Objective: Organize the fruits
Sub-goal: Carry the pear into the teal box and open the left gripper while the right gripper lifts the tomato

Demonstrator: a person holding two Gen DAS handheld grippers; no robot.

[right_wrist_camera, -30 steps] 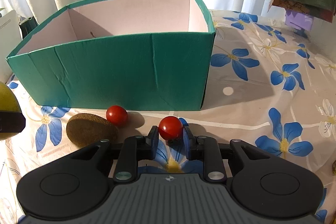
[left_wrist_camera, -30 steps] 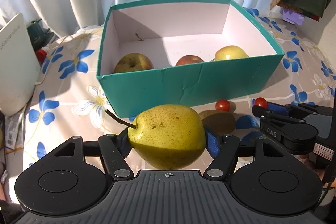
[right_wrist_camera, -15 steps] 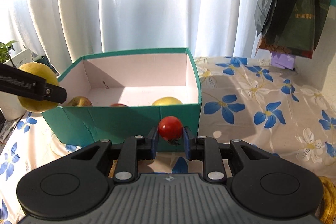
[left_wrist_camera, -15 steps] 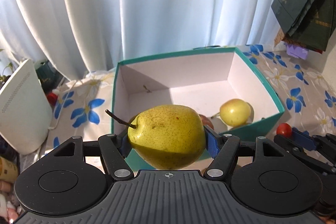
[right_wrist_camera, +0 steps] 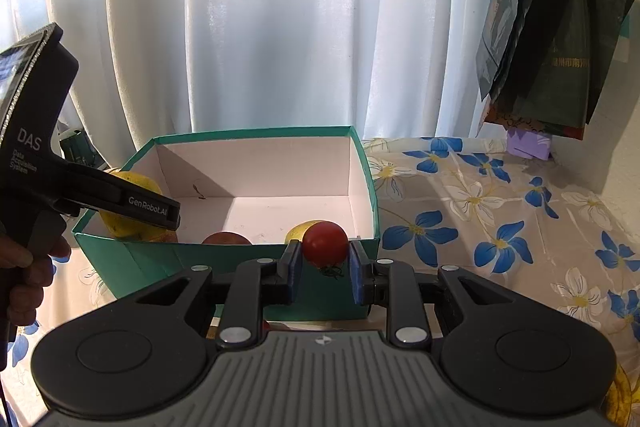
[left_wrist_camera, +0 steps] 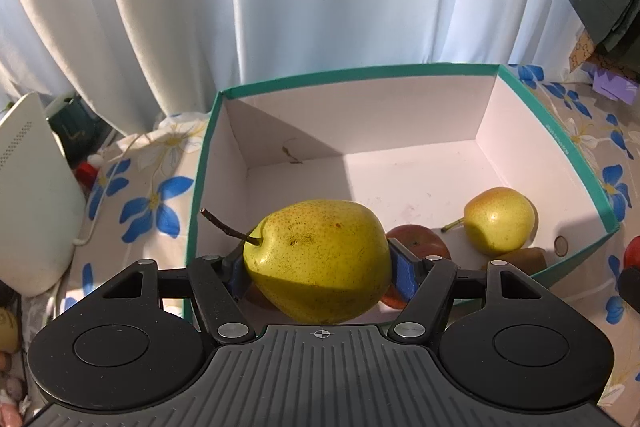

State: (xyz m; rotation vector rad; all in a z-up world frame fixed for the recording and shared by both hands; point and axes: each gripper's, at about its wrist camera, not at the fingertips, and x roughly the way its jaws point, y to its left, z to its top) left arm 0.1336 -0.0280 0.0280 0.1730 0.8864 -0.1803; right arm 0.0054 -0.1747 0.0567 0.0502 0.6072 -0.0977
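Both raised since earlier | left hand-held gripper (left_wrist_camera: 318,273) clamps pear (left_wrist_camera: 318,259) over box (left_wrist_camera: 560,155) | right hand-held gripper (right_wrist_camera: 324,269) pinches tomato (right_wrist_camera: 325,244)

White curtain (right_wrist_camera: 280,27) glows with daylight behind the worktop (right_wrist_camera: 500,227), which wears a blue-flowered cloth. Dark bags (right_wrist_camera: 552,27) hang right of the curtain; a white device (left_wrist_camera: 28,195) stands left.

The pear (left_wrist_camera: 318,259) hides most of a red apple (left_wrist_camera: 420,239); the box wall (left_wrist_camera: 576,267) hides part of the kiwi (left_wrist_camera: 520,259).
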